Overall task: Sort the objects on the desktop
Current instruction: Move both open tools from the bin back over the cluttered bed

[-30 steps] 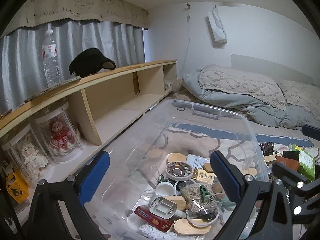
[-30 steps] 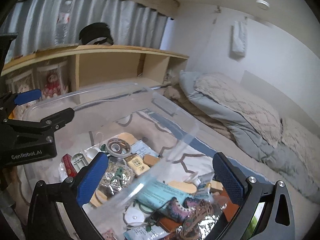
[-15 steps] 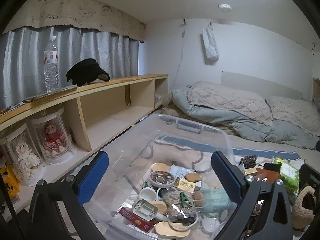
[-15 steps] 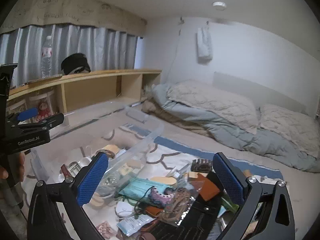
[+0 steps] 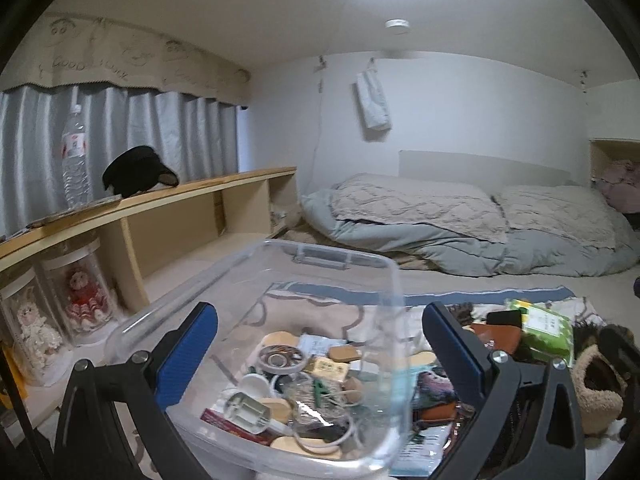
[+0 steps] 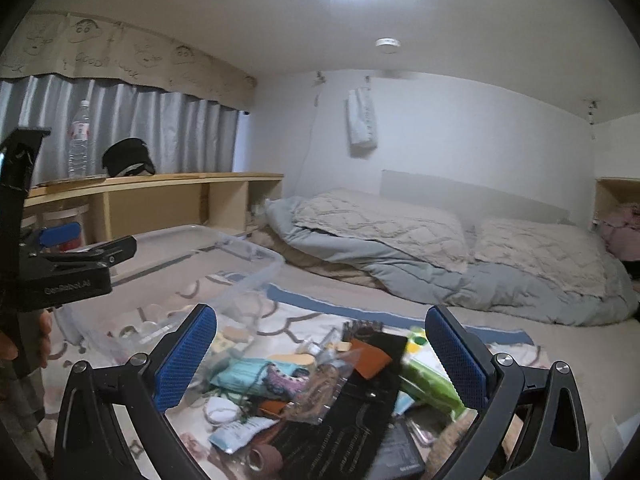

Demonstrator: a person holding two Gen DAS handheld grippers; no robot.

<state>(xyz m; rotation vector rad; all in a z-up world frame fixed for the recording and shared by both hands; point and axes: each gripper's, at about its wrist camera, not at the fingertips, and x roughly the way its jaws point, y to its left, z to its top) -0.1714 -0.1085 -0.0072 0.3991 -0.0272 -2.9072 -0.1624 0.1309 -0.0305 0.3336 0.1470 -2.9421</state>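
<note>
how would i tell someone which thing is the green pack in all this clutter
Start from the clear bin on the patterned mat in front of the bed. Look at the loose pile on the mat to its right; the green pack lies at that pile's right side, next to a brown leather piece. It is the only bright lime-green thing there, a soft wrapped pack with a white label.

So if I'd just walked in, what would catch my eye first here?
Probably the clear plastic storage bin in front, its bottom strewn with small odds and ends, with more clutter heaped on the patterned blanket to its right. Behind lies the rumpled grey-and-beige quilt on the bed, and a clear water bottle beside a black cap on the wooden shelf at left.
</note>
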